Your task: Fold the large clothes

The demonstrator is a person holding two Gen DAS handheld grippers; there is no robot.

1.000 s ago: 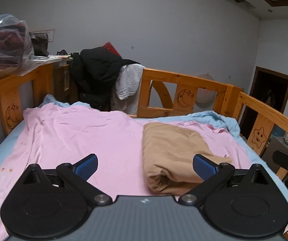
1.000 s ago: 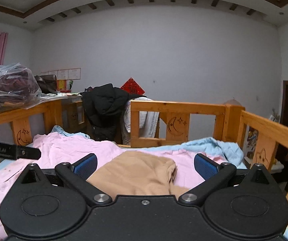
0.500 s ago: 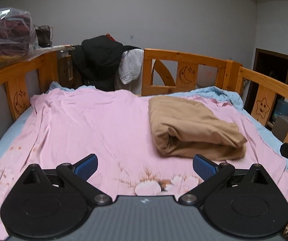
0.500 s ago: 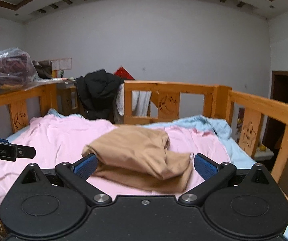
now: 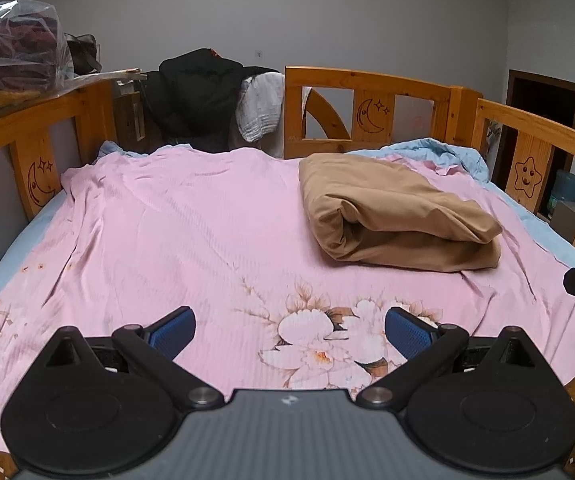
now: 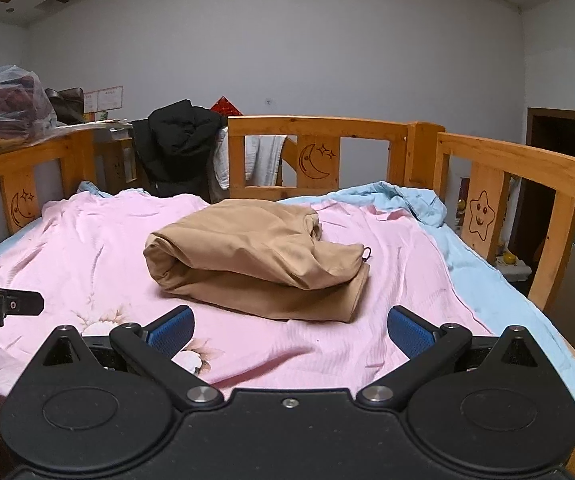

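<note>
Garment farther off now (folded)

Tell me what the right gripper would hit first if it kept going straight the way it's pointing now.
Probably the folded tan garment. The right gripper is open and empty above the pink sheet, with the bundle straight ahead between its fingers. If it points lower than it appears to, it would meet the sheet first.

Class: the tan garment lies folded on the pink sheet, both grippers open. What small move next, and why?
Probably none on the tan garment: it lies folded, and both the left gripper and right gripper are open, short of it. Draw both away.
</note>
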